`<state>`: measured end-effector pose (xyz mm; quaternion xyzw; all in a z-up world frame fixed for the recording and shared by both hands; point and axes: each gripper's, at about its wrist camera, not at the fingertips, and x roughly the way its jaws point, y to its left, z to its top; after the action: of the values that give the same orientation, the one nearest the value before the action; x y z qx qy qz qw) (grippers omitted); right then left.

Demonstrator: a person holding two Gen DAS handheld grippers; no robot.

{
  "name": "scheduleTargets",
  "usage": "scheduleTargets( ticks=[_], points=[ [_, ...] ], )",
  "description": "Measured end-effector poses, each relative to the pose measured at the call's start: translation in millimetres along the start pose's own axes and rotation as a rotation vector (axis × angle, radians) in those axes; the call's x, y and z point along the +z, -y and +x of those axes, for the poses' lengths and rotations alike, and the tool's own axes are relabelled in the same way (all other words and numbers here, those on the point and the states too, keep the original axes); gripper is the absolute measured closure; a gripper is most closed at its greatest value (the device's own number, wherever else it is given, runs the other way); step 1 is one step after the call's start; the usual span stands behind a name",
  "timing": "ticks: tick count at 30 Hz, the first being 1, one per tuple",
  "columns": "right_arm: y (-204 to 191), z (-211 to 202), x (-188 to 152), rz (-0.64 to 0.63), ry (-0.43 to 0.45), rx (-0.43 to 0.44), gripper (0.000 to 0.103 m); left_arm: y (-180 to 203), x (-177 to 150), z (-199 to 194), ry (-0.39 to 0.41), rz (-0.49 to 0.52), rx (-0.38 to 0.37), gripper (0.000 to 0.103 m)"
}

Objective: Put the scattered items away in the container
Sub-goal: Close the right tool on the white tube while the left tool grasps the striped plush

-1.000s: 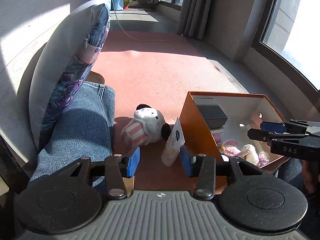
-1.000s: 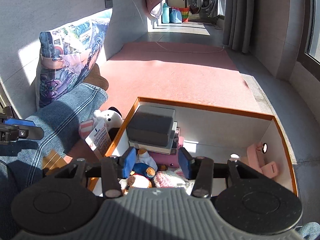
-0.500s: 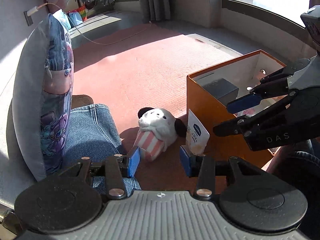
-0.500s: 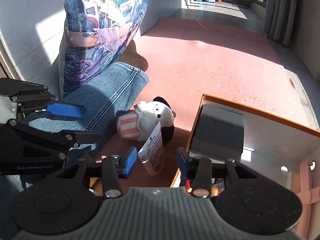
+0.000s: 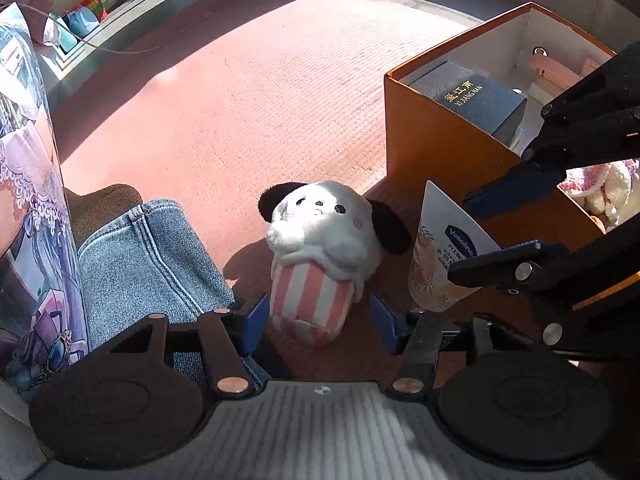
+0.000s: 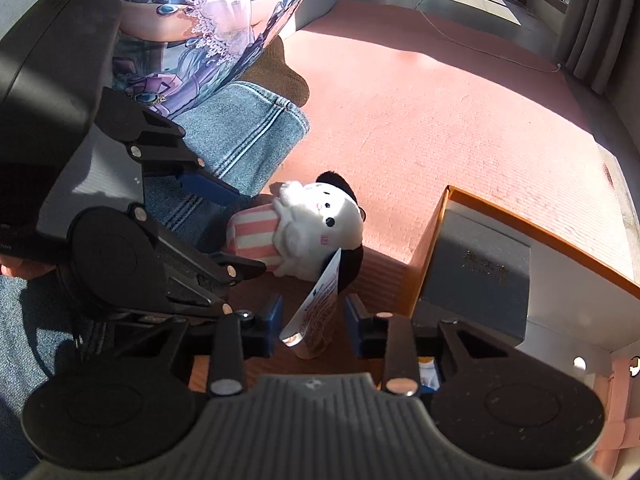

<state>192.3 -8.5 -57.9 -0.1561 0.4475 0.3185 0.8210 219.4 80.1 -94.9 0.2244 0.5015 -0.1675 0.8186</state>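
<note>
Beside the orange box (image 5: 436,148), the left tool (image 5: 318,326) gapes wide around the plush dog (image 5: 320,256); the right tool (image 6: 314,324), also spread apart, straddles the lotion tube (image 6: 316,316) without gripping it.

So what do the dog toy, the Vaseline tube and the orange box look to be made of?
Dog toy: soft plush, fuzzy pile, striped fabric base. Vaseline tube: probably flexible plastic, smooth printed skin, flat crimped end. Orange box: likely rigid cardboard, matte orange outside, white inside.
</note>
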Motion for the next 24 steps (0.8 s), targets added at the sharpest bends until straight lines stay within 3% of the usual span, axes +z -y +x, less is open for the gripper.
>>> scheduleTargets(
  ticks=[5, 11, 24],
  points=[
    [0.0, 4.4, 0.2, -0.004, -0.003, 0.006, 0.074, 6.3, 9.8, 21.4, -0.045, 0.014, 0.015, 0.038],
    [6.7, 7.3, -2.1, 0.018, -0.006, 0.014, 0.091, 13.7, 16.6, 36.7, -0.08, -0.002, 0.0, 0.035],
    [10.4, -11.0, -11.3, 0.042, 0.048, 0.056, 0.096, -1.1, -4.3, 26.4, -0.077, -0.342, -0.072, 0.048]
  ],
)
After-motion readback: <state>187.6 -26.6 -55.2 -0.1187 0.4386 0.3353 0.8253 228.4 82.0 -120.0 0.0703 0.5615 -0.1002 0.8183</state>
